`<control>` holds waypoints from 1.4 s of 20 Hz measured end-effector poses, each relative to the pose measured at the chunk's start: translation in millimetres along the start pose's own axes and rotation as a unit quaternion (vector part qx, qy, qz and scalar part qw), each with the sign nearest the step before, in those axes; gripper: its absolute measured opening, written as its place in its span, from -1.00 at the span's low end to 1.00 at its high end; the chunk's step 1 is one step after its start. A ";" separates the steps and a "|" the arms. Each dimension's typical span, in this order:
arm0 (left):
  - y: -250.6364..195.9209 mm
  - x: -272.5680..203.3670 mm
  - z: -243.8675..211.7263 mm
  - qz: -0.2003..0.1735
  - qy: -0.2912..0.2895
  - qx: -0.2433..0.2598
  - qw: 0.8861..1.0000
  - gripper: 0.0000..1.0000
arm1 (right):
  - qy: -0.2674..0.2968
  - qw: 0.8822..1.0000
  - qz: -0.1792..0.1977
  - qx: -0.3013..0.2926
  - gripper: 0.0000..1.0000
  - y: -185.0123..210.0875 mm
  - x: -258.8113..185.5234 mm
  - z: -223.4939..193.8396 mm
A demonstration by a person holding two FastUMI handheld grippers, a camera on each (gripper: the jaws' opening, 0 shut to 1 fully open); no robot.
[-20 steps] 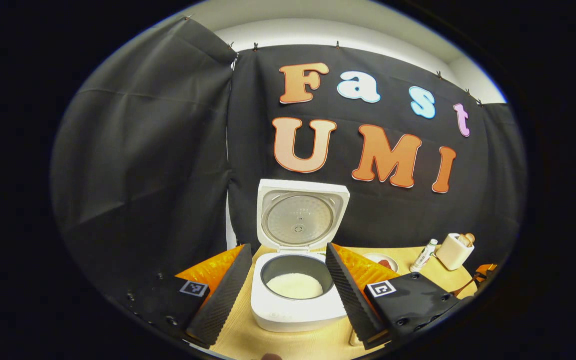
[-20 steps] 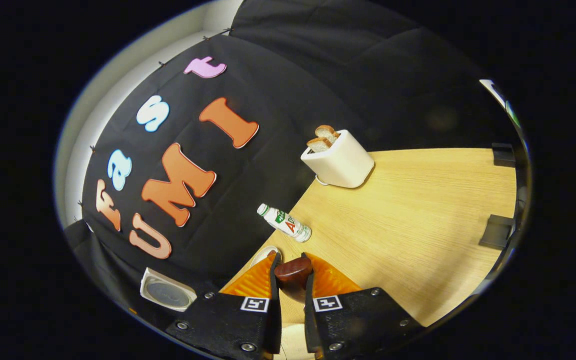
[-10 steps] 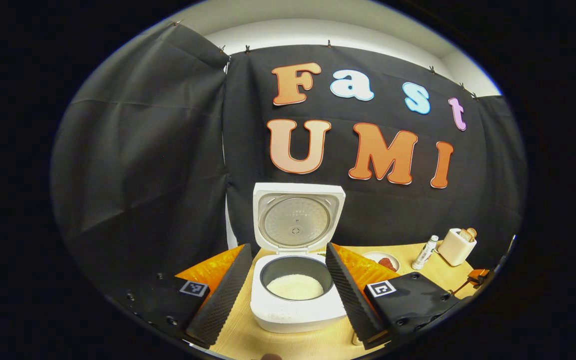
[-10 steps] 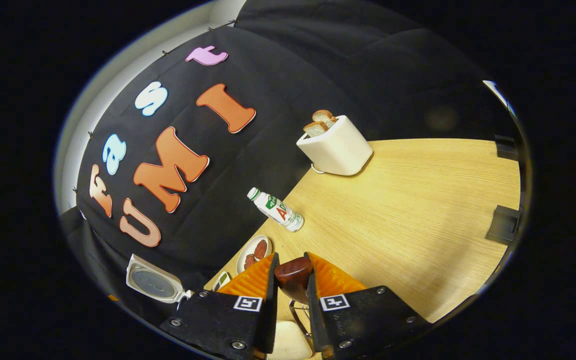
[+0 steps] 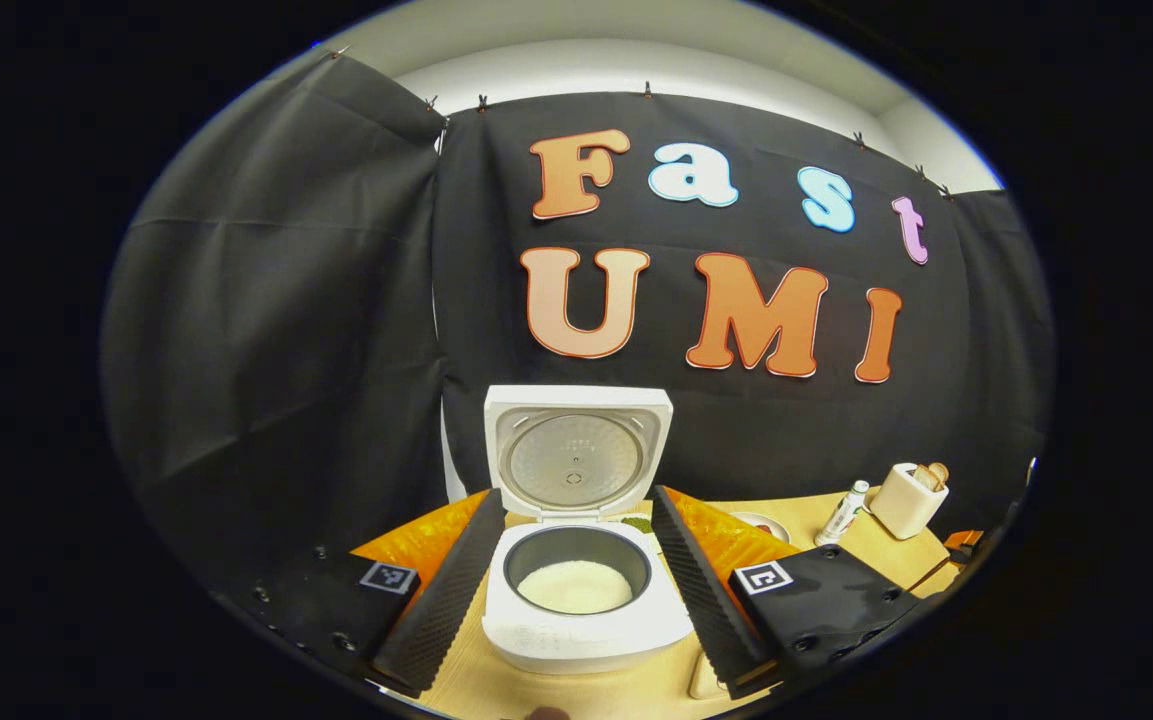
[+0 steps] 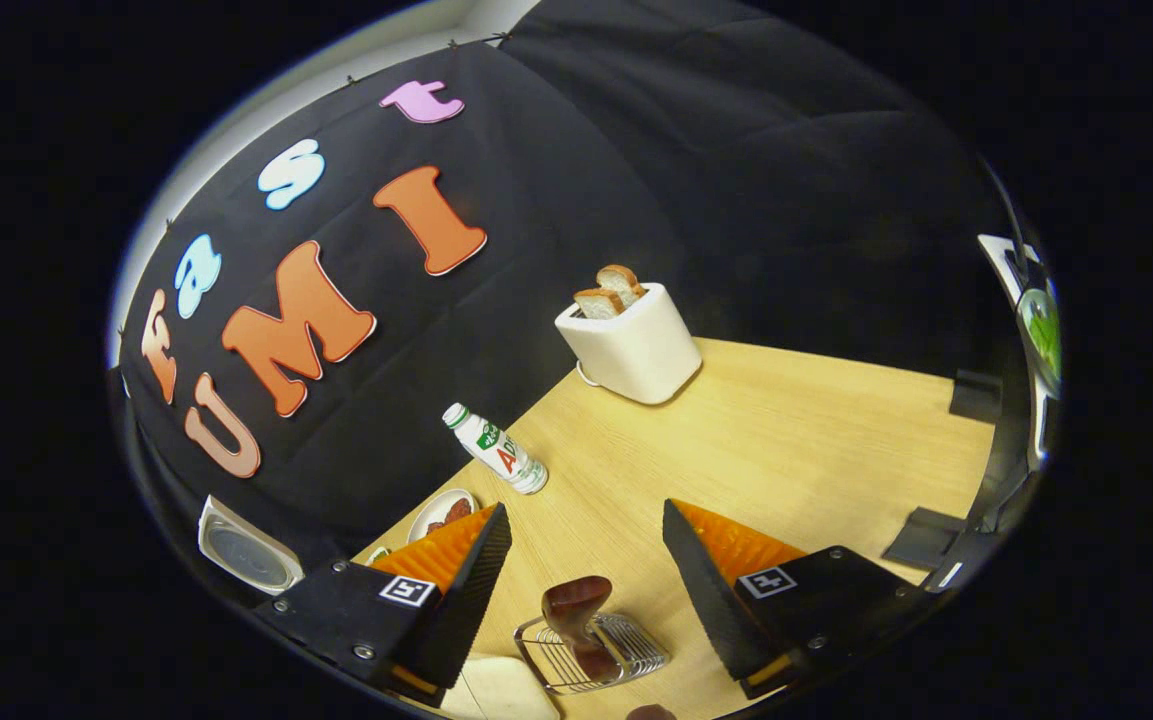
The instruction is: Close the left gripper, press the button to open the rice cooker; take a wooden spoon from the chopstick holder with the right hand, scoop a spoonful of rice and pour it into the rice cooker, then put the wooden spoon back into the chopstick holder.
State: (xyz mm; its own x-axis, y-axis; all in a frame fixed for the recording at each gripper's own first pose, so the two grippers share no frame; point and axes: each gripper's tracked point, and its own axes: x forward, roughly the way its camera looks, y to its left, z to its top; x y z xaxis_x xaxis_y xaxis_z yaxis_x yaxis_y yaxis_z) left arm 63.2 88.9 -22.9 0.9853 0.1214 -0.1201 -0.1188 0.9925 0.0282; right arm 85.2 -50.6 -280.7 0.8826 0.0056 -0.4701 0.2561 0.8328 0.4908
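Both sets of jaws are spread wide and hold nothing. On the right gripper (image 6: pixel 581 565), the jaws stand apart on either side of the wooden spoon (image 6: pixel 573 612). That spoon stands in the wire chopstick holder (image 6: pixel 591 655), just below the gripper. On the left gripper (image 5: pixel 576 565), the jaws frame the rice cooker (image 5: pixel 581 600). Its lid (image 5: pixel 576 450) is up and white rice (image 5: pixel 574 586) lies in the pot. It looks like the spoon is back home, so the job seems nearly done. To finish well, lift the right gripper straight up and away. Do not bump the spoon or tip the holder on the wooden surface (image 6: pixel 796 440).
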 end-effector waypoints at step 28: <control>-17.4 264.0 93.7 -0.029 0.122 0.000 0.992 0.99 | -0.089 0.986 0.043 -0.134 0.89 61.9 -93.3 100.8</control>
State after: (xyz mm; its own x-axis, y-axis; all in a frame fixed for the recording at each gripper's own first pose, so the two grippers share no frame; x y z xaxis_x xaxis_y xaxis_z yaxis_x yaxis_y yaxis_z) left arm 336.9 102.5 37.9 0.9316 0.0636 -0.3579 -0.0627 0.9979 0.0141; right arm 58.5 -55.4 -132.6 0.9576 0.0047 -0.2880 0.0857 0.9499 0.3006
